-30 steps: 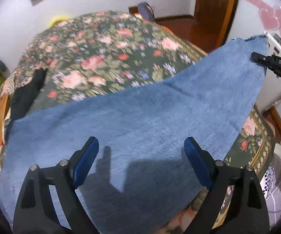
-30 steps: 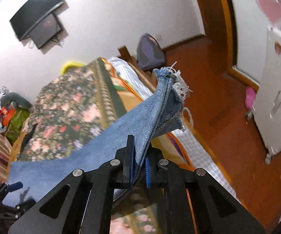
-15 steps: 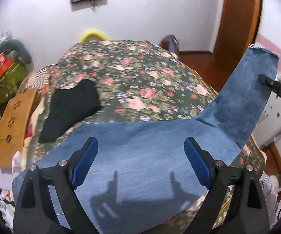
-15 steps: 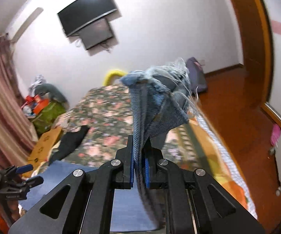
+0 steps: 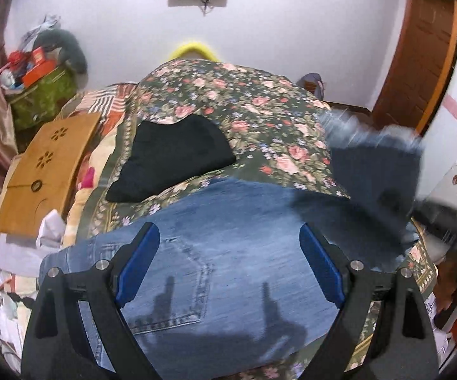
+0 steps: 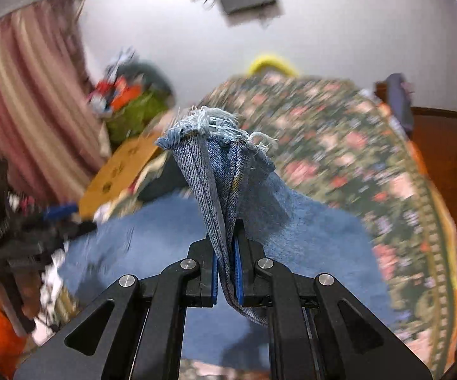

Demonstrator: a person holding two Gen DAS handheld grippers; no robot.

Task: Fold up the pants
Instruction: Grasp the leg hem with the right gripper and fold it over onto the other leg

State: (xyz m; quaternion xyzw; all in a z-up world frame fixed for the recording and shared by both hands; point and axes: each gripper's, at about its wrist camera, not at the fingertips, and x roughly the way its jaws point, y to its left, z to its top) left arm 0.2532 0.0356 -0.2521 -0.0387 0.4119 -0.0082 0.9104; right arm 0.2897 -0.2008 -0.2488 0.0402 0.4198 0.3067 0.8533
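Your right gripper (image 6: 226,272) has swung the frayed denim hem over the jeans (image 5: 228,253), clamped tight; only the left view shows the stitched pocket, left gripper (image 5: 228,269) spread apart, empty.

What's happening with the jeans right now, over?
Right gripper shut on frayed hem. Left gripper open, above jeans on bed. Black cloth beside them, not in the way.

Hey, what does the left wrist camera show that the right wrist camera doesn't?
Left wrist only: the jeans' back pocket lying flat under the open left gripper, and a black garment in full.
Right wrist only: the right gripper shut on the frayed hem.
Both: the jeans, the floral bedspread, the wooden board.
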